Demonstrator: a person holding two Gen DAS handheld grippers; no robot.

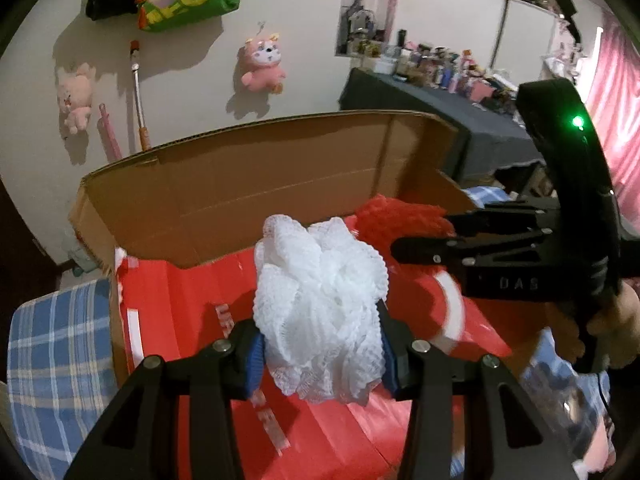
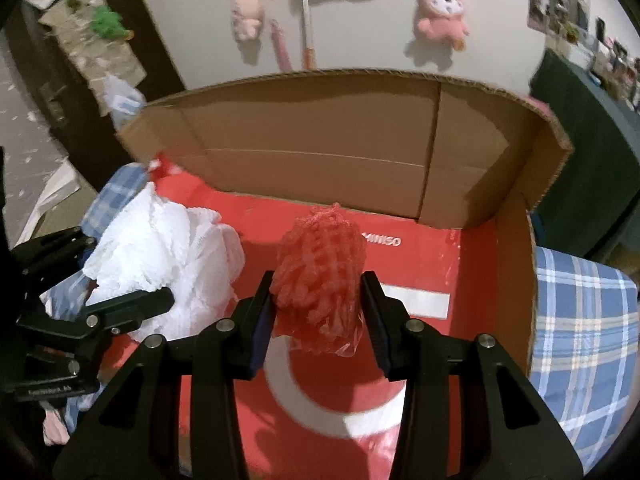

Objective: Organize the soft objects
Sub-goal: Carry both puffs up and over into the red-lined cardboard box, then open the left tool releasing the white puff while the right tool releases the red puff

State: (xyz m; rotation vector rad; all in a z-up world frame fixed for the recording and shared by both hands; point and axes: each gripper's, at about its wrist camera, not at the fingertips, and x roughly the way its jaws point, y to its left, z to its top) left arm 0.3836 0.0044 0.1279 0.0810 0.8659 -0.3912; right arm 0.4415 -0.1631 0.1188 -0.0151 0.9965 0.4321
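our left gripper clamps the white mesh puff, our right gripper the red one; both hang directly above the red-lined cardboard box, white puff leftward.

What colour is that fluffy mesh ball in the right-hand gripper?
Red. The foam mesh ball shows best in the right wrist view, clamped in the right gripper.

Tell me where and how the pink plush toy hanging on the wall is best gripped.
Grip the pink plush toy across its round body below the head, coming straight on from the front, fingers either side. It hangs upright and flat against the wall, arms and legs splayed, so the soft torso is the widest part to squeeze.
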